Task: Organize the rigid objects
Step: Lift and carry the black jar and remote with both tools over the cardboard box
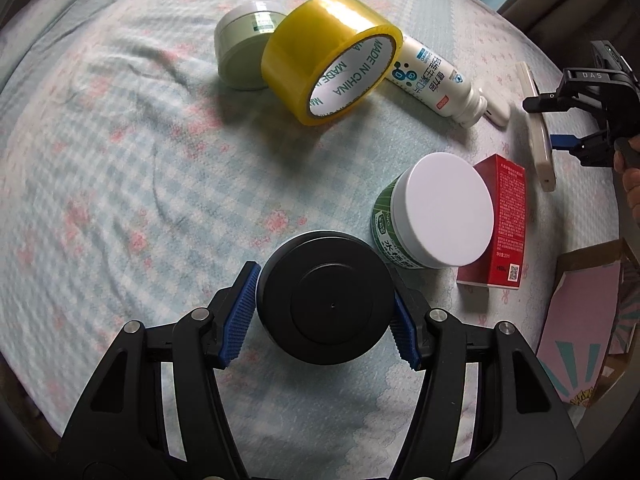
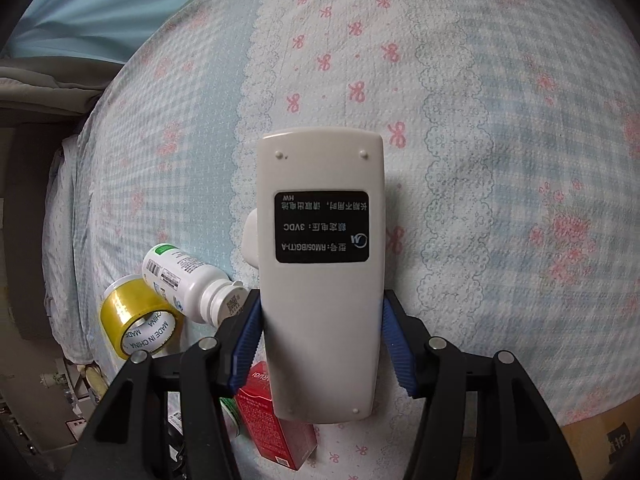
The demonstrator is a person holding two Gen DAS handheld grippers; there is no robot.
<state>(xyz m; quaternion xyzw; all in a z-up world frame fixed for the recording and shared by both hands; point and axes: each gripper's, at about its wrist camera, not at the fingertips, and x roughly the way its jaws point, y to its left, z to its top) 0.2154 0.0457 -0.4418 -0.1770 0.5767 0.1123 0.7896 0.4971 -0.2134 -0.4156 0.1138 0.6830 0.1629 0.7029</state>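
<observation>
My left gripper [image 1: 325,312] is shut on a black round jar [image 1: 325,296], its blue pads pressed on both sides, above the bed. My right gripper [image 2: 320,340] is shut on a beige remote control [image 2: 320,264], held back side up; it also shows in the left wrist view [image 1: 540,148] at the right, edge on. A yellow tape roll [image 1: 332,60], a pale green tin [image 1: 240,46], a white bottle [image 1: 432,80], a green jar with a white lid [image 1: 436,212] and a red box [image 1: 504,224] lie on the bedsheet.
The bedsheet [image 1: 140,160] is light blue check with pink bows. A pink cardboard box [image 1: 584,320] sits at the right edge of the bed. In the right wrist view the tape roll [image 2: 136,320], white bottle [image 2: 188,280] and red box [image 2: 272,428] lie at lower left.
</observation>
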